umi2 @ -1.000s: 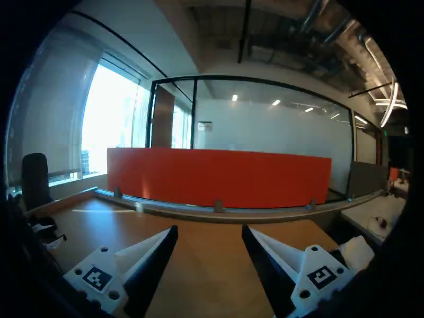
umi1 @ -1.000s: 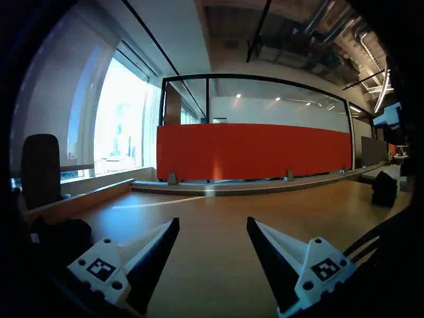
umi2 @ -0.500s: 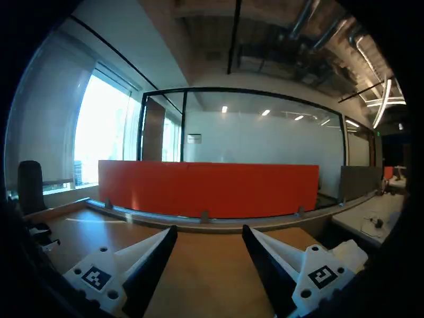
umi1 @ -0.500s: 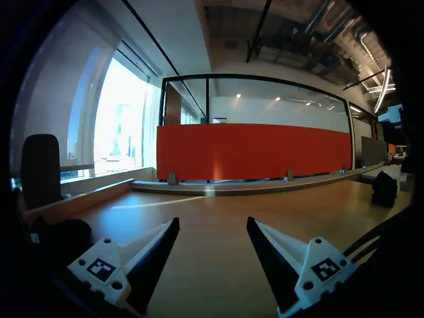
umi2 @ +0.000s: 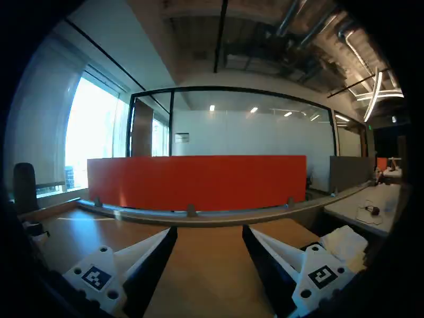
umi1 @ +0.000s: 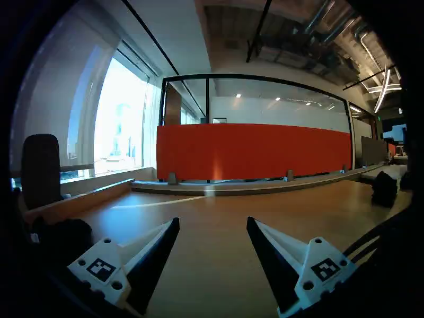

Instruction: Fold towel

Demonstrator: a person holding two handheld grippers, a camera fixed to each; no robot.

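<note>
Left gripper and right gripper hover spread and empty above the worktop. What looks like the towel, a white bundle, lies off right; both should turn there, then pinch adjacent corners.

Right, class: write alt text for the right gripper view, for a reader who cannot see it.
The right tongs hang open over a wooden desk, holding nothing. An orange divider stands beyond; a white bundle, perhaps the towel, lies at right.

Open-plan office, long wooden desk, orange divider screen, glass-walled room, exposed ceiling pipes
</note>
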